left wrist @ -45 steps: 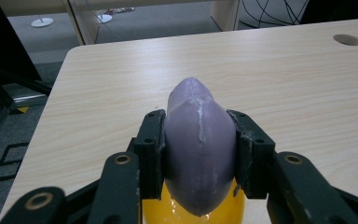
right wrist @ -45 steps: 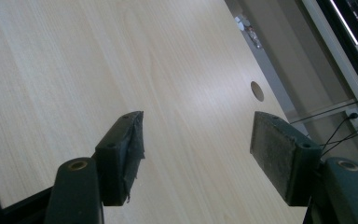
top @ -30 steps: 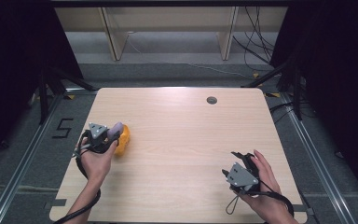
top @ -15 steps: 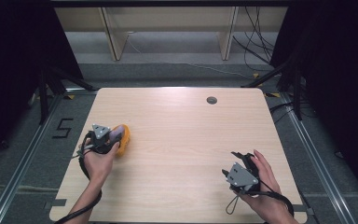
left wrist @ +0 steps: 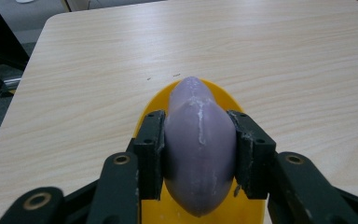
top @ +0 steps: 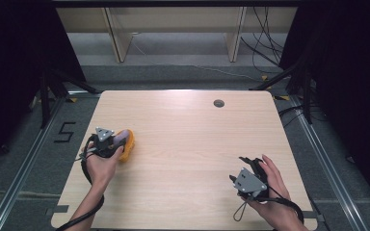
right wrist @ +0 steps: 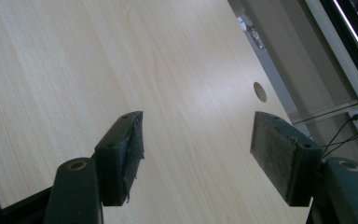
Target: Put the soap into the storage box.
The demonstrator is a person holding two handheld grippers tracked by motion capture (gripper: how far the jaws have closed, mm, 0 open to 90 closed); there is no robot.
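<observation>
The jaws of the left gripper (left wrist: 199,154) are pressed on both sides of a purple eggplant (left wrist: 199,149), so they grip it at its thick middle. The eggplant lies over a yellow dish (left wrist: 186,95) that stands near the left edge of the table (top: 188,139); whether it rests in the dish or is held just above it, I cannot tell. In the high view the left gripper (top: 107,142) sits right at the dish (top: 126,144).

The eggplant looks like a toy: smooth, rounded, probably light and quite stiff, with a pale seam along its top. Such a surface may be slippery, and the body narrows toward each end, so I think the widest part, where the pads are now, is the safest place to hold it. A hold nearer the tip could slide off.

The right gripper (right wrist: 196,154) is far away, at the near right part of the table, with its jaws apart and nothing between them.
</observation>
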